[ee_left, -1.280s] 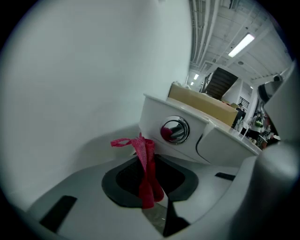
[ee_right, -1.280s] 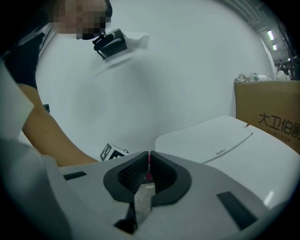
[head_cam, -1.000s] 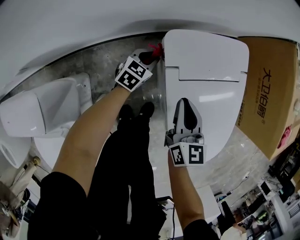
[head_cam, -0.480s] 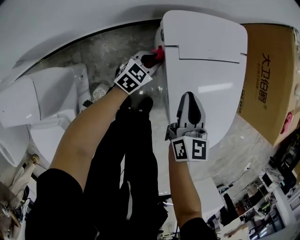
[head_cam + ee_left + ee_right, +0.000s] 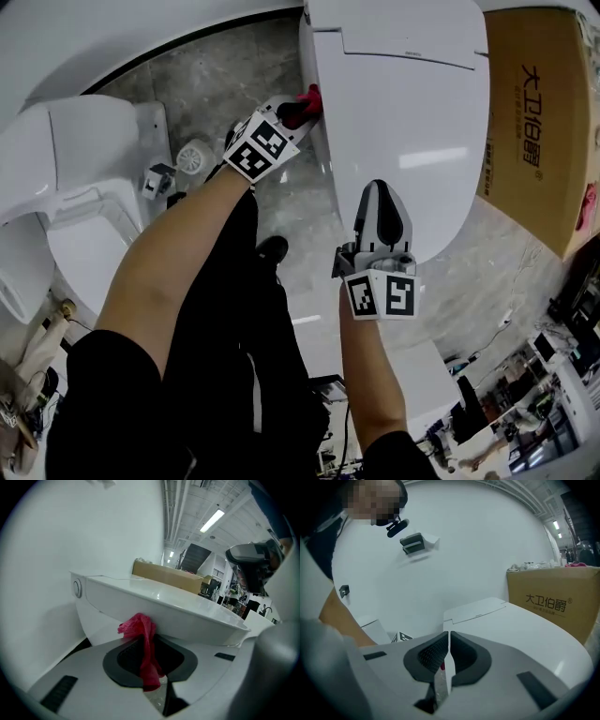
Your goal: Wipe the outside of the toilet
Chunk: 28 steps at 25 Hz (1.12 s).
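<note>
The white toilet (image 5: pixel 412 112) stands with its lid down at the top middle of the head view. My left gripper (image 5: pixel 298 111) is shut on a red cloth (image 5: pixel 308 96) and presses it against the toilet's left side, just under the seat rim. In the left gripper view the red cloth (image 5: pixel 142 637) hangs bunched between the jaws, touching the toilet's side (image 5: pixel 187 620). My right gripper (image 5: pixel 380 204) hovers over the lid, jaws shut with nothing in them. The right gripper view looks across the lid (image 5: pixel 525 620).
A brown cardboard box (image 5: pixel 539 122) stands against the toilet's right side. A second white toilet (image 5: pixel 75 197) is at the left, with small fittings (image 5: pixel 187 159) on the grey floor between. The person's legs and a shoe (image 5: pixel 272 248) are below my left arm.
The left gripper with the red cloth has slid along the toilet's left side, from the back corner toward the front. The right gripper stays shut over the lid.
</note>
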{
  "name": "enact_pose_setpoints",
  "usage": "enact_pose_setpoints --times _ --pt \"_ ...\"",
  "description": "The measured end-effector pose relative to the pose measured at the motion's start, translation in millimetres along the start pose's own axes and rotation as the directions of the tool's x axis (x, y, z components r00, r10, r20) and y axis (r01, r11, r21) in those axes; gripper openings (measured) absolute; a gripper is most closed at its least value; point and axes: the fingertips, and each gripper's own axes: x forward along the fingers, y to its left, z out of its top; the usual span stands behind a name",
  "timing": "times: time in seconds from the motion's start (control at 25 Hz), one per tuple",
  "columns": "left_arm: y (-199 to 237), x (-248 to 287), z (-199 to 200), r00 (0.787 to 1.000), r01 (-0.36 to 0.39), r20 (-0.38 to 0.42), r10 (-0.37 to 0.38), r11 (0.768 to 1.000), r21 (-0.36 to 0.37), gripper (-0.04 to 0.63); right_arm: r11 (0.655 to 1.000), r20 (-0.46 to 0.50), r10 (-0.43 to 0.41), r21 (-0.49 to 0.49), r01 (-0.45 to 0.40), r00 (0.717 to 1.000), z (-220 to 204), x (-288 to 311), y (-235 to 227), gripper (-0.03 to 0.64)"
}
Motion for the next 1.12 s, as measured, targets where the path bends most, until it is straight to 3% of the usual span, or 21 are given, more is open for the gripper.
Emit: enact_pose_setpoints --times 0.4,0.72,0.92,1.04,1.12 --pt "-104.1 -2.2 -31.6 1.0 -0.003 0.003 0.003 1.0 -0.021 0.075 0.999 0.0 -0.028 -0.017 0.028 1.0 -39.6 -107.1 -30.7 0.038" --pt "-174.9 -5.9 -61.4 1.0 -0.007 0.027 0.011 0.993 -0.117 0.075 0.998 -0.006 -0.056 0.0 0.056 0.998 -62.2 -153.0 -36.1 0.038" --pt "-223.7 -2.4 -71.7 0.999 0.041 0.022 -0.039 0.993 -0.107 0.074 0.997 -0.022 -0.072 0.027 0.073 0.997 -73.1 -156.6 -39.9 0.038" --pt "-262.0 2.2 -83.6 0.994 0.108 0.016 -0.106 0.989 -0.099 0.074 0.996 -0.015 -0.082 0.035 0.082 0.997 -73.3 -153.5 -36.5 0.038" --pt "-282.2 6.6 -90.4 0.99 0.14 0.018 -0.138 0.982 -0.126 0.074 0.996 -0.017 -0.078 0.03 0.079 0.997 -74.0 -150.9 -33.4 0.038"
